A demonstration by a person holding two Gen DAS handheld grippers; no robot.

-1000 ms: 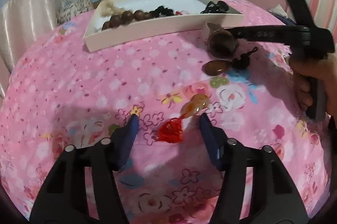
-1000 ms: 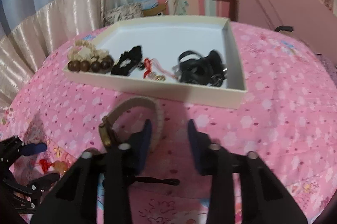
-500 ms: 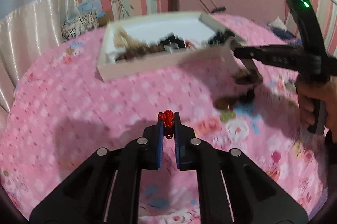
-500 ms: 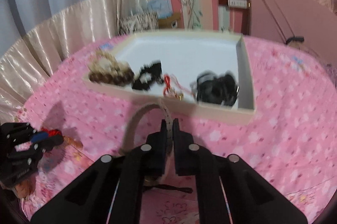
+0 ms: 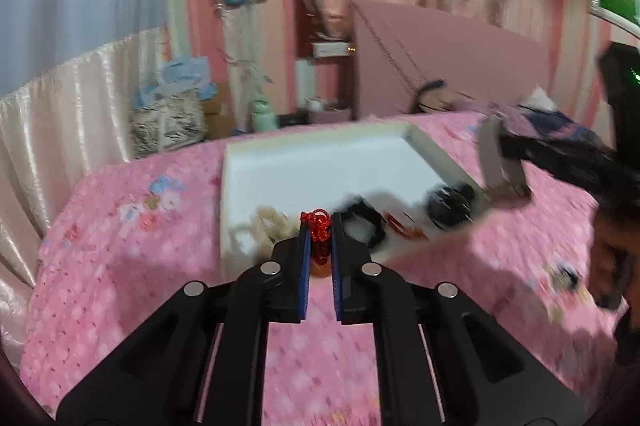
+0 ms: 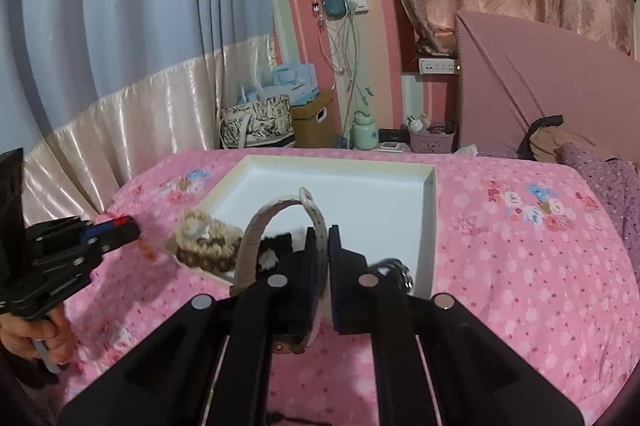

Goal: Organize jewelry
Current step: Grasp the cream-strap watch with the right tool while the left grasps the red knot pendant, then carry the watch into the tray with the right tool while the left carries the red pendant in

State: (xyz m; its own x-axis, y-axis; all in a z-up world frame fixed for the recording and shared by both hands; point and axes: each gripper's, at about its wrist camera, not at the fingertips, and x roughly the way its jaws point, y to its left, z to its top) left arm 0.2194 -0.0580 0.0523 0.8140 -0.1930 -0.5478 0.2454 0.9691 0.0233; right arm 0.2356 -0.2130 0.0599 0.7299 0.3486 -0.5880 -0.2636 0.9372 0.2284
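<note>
Presently, both tongs are seen raised above a bed covered in a pink floral bedspread (image 6: pixel 500 258). At the left, the left tongs (image 5: pixel 319 226) are closed on a red tassel (image 5: pixel 319 232), which is pinched between the blue pads (image 5: pixel 305 246); an orange pendant is glimpsed hanging just beneath the tassel, largely hidden by the fingers. In the right wrist view these same left tongs (image 6: pixel 130 226) are seen over the left side of the bedspread, just beside the left edge of the tray, gripped by a hand (image 6: pixel 36 338).

A shallow white tray (image 6: pixel 430 214) is set on the bedspread towards its far edge. Along the tray's near edge, from left to right, cream beads (image 6: pixel 204 234) are noted stacked on brown beads (image 6: pixel 204 261) at the near left corner, then a black item (image 5: pixel 362 222), a small red item (image 5: pixel 394 224), and a black band (image 5: pixel 450 203) near the near right corner. The tray's far half is bare white.

At the right, the right tongs (image 6: pixel 320 242) are closed on the grey strap of a watch (image 6: pixel 256 238), whose strap arches upward and leftward from the pads, clear of the bedspread and in front of the tray's near edge. The left wrist view is blurred.
</note>
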